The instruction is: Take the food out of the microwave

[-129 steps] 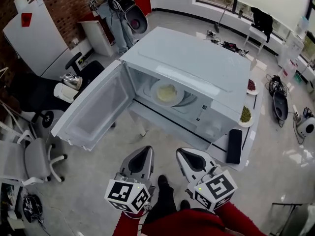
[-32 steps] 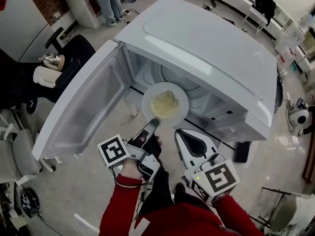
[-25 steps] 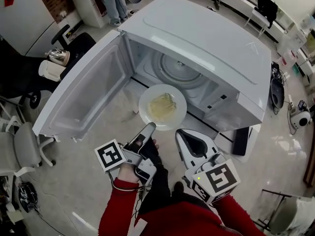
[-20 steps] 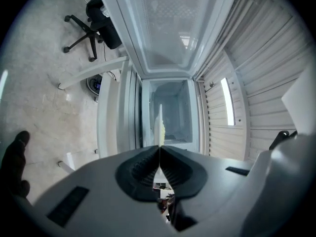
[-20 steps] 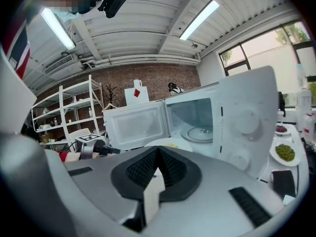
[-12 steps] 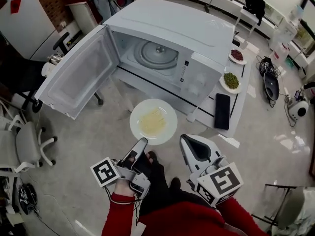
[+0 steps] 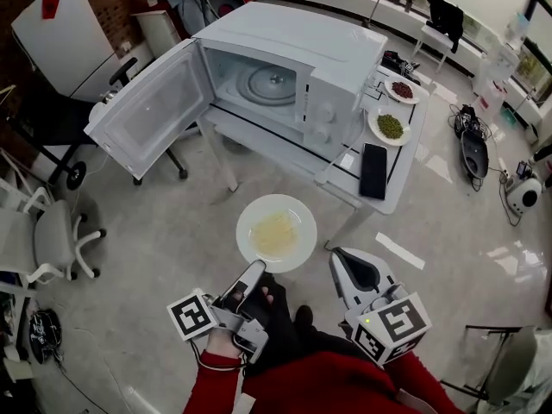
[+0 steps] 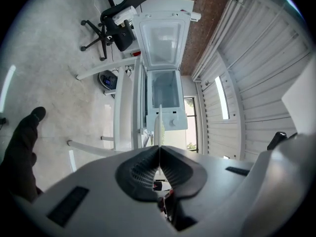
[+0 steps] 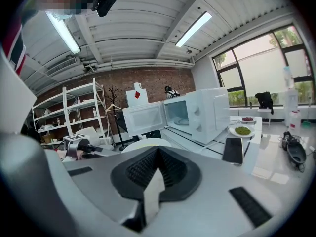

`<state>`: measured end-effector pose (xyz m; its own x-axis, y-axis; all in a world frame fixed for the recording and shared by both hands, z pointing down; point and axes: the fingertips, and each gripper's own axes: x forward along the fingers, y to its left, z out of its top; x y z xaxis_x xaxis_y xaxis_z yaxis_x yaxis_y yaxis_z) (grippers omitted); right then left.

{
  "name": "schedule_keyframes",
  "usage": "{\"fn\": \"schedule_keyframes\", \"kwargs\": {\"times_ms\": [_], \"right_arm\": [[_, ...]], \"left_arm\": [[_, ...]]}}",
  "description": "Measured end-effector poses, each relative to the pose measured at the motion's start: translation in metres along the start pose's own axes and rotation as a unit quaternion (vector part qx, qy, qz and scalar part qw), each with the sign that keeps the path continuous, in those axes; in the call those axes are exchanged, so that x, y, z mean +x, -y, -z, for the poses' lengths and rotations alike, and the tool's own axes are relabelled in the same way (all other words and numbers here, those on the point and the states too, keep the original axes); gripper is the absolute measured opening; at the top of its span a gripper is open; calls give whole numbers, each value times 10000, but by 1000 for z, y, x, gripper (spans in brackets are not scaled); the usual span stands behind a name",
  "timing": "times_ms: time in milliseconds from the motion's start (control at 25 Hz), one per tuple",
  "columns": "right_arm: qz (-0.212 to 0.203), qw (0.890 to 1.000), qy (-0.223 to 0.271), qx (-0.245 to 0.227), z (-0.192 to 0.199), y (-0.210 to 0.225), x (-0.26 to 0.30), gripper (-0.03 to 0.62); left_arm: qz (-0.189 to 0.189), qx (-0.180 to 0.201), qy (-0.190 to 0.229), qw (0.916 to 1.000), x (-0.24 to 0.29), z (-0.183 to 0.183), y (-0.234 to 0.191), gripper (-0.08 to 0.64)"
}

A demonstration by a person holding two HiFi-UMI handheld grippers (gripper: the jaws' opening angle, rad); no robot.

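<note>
L gripper [image 7: 255, 270] fingers pinch food plate [image 7: 276, 233] by near rim, R gripper [image 7: 343, 260] closed, empty; one-edge hold could tip it.

White bench [image 7: 407, 166] well ahead of the right tool [image 7: 339, 255]. On it: black phone [image 7: 373, 171] lying flat near the close edge; beyond it, dish of green food [image 7: 390, 126], then dish of red food [image 7: 402, 89]. Grey office chair [image 7: 53, 241] on the floor, far left of the left tool [image 7: 256, 269].

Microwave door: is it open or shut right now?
Open. The door stands wide from the microwave, showing a bare turntable; the plate hangs outside in the left gripper.
</note>
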<state>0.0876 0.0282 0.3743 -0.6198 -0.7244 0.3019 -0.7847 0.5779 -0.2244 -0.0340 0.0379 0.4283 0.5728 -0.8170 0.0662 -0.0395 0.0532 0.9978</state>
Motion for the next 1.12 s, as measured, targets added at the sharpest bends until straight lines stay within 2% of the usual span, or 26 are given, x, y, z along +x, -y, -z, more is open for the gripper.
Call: {"fn": "schedule_keyframes", "kwargs": {"times_ms": [200, 520, 800, 1120], "right_arm": [[-56, 10000, 44, 47, 8, -2, -23, 11], [-34, 10000, 65, 8, 12, -10, -34, 11], [-57, 9999, 112, 23, 14, -32, -35, 11], [-434, 9989, 191, -54, 19, -72, -25, 11]], "left_arm": [[-59, -26, -6, 10000, -20, 27, 0, 15], [-35, -38, -236, 9997, -41, 47, 4, 15], [-32, -30, -405, 9992, -66, 45, 9, 15], [19, 0, -264, 9996, -92, 27, 14, 15]]}}
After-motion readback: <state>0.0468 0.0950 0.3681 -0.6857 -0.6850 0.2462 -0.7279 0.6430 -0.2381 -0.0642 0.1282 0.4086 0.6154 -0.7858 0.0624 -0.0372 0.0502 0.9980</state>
